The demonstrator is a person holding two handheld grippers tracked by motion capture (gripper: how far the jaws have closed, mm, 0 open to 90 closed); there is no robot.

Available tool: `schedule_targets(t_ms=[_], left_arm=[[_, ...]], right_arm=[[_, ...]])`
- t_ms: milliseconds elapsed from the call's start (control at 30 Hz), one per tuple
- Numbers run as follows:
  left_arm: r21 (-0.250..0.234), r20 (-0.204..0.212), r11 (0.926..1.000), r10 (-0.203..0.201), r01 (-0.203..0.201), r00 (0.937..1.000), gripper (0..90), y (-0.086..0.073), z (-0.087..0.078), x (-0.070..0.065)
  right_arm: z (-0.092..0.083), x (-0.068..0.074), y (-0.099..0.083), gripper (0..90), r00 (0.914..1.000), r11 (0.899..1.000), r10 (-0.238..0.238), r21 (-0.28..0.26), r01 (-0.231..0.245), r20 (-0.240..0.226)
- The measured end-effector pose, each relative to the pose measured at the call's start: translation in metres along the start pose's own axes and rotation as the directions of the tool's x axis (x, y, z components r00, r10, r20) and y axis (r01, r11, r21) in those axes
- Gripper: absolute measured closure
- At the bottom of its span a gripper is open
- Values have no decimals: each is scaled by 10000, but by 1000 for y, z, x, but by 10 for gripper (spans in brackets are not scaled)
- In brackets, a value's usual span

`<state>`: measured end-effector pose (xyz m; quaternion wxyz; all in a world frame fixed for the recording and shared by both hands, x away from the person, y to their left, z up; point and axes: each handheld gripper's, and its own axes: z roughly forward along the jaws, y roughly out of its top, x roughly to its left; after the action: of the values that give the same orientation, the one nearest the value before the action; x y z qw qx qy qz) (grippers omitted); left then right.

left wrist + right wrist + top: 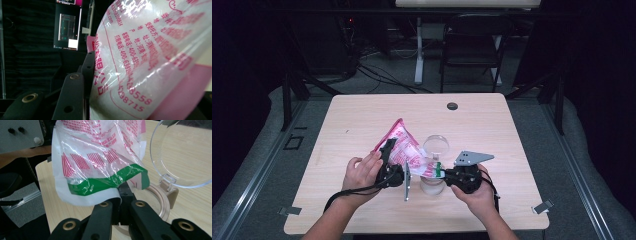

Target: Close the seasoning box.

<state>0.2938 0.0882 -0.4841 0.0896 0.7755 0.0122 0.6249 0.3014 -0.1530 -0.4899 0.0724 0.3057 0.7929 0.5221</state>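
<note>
The right gripper [120,195] was closest in its own view, and its two black jaws were pinched tight on the green bottom edge of the bag [100,157]. The bag was a see-through plastic one with pink and red writing and something white inside. In the high view the bag [404,147] was held up over the middle of the table [362,115]. Its long way ran on a slant, with the pink end pointing up and away to the left and the green end pointing down to the right, toward the jar.

The left gripper [392,157] squeezed the bag near its middle, with one black jaw pressed flat against the plastic in the left gripper view.

A clear jar [432,182] stood on the table just under the green end. Its round clear lid [185,152] was flipped open on a hinge, and the tan rim [163,202] showed below it.
</note>
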Motion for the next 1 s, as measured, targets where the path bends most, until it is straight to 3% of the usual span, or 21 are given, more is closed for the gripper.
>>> schedule_targets(t_ms=[1000], left_arm=[[-90,-285,9982,591,-594,9978,619,6,-4,6]], right_arm=[[0,-4,-3,900,9999,9999,133,80,-133,48]])
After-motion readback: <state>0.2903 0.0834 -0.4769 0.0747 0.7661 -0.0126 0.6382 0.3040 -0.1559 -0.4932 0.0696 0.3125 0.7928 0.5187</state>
